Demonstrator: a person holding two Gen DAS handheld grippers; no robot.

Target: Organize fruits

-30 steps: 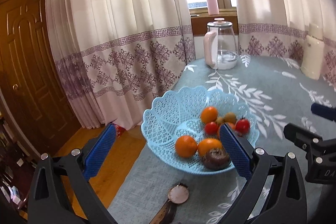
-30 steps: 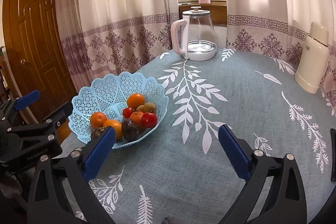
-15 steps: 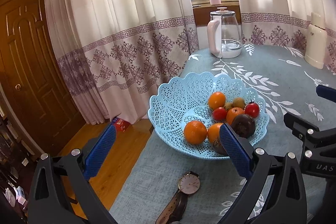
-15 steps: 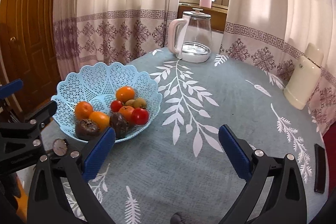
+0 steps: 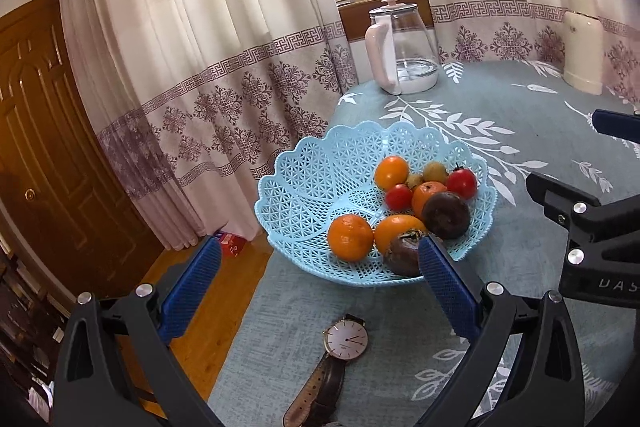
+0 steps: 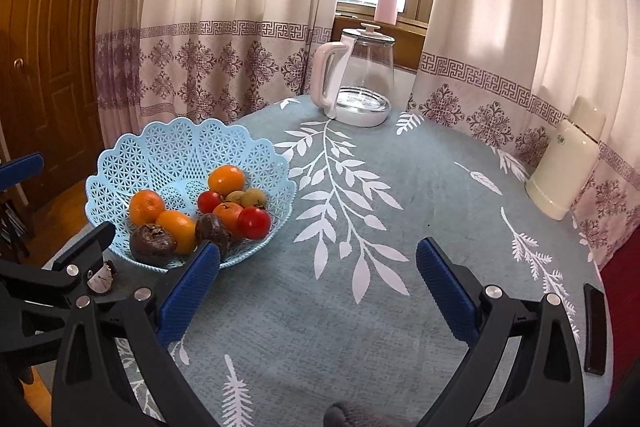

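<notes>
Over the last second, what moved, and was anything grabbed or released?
Both cameras shifted: the left gripper pulled back, bringing the wristwatch fully into view. Nothing was grabbed or released. Both grippers stayed open and empty; the fruit stayed in the blue basket, apart from some settling in the first half-second.

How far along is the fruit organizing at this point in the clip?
Looks done: every fruit in view already sits in the light blue lattice plastic basket, including the round orange tangerine and red tomato. In hand: nothing; the left hand-held gripper and right hand-held gripper are both open and empty. What is left to do cannot be told from these views.
</notes>
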